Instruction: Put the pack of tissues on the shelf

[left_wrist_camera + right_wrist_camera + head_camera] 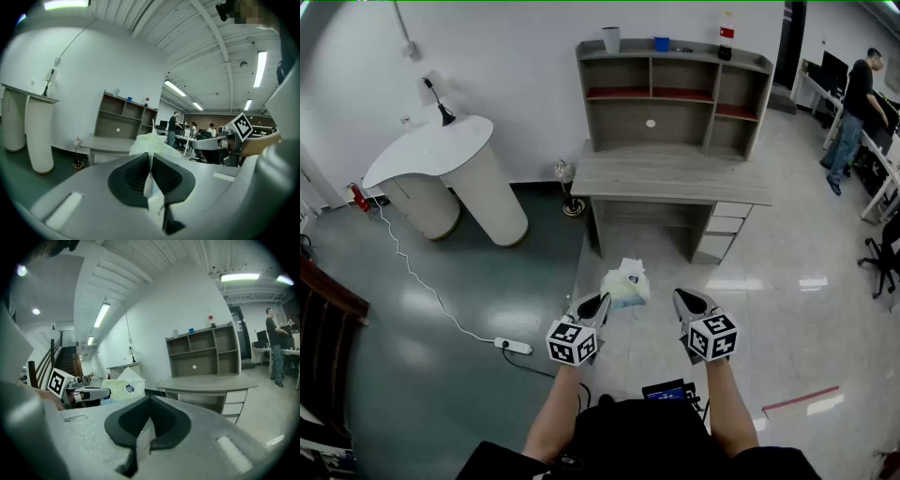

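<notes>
The pack of tissues (pixel 625 283) is a pale green and white soft pack, hanging in the air in front of me. My left gripper (pixel 602 302) is shut on the edge of its plastic wrap, which shows pinched between the pads (pixel 151 171). In the right gripper view the pack of tissues (pixel 119 387) hangs at the tip of the left gripper (pixel 89 393). My right gripper (pixel 682 300) is level with it to the right, jaws together with nothing in them (pixel 149 420). The grey shelf (pixel 675 94) stands on a desk (pixel 670 178) ahead, against the white wall.
A cup, a blue object and a bottle (pixel 726 39) stand on top of the shelf. A white curved counter (pixel 441 173) is at the left, with a cable and power strip (pixel 514 347) on the floor. A person (pixel 853 103) stands at desks far right.
</notes>
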### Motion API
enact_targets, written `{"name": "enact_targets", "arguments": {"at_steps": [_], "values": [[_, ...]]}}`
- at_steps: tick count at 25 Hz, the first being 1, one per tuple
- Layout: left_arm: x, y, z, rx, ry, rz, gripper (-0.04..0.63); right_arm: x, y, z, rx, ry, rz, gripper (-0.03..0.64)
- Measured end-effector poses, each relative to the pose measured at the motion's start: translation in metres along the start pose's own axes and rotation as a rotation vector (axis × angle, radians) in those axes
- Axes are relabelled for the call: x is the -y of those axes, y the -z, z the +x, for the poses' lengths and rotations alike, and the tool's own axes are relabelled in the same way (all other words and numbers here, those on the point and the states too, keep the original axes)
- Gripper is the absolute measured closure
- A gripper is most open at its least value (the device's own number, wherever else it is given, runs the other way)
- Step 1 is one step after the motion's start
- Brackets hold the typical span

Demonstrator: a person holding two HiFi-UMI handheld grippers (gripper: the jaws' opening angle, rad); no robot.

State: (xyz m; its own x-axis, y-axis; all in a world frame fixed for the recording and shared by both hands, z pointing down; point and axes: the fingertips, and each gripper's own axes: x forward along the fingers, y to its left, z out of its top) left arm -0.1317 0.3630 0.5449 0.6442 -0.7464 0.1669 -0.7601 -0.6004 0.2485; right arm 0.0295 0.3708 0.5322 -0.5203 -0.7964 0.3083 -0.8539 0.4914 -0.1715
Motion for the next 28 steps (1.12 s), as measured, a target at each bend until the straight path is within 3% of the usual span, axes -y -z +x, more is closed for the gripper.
{"name": "enact_targets", "arguments": {"at_steps": [28], "values": [[0.015,0.011,0.024,-0.025,-0.032,-0.005,0.585,0.028,0.010,-0.003,0.001,-0.056,0.046,0.615]]}}
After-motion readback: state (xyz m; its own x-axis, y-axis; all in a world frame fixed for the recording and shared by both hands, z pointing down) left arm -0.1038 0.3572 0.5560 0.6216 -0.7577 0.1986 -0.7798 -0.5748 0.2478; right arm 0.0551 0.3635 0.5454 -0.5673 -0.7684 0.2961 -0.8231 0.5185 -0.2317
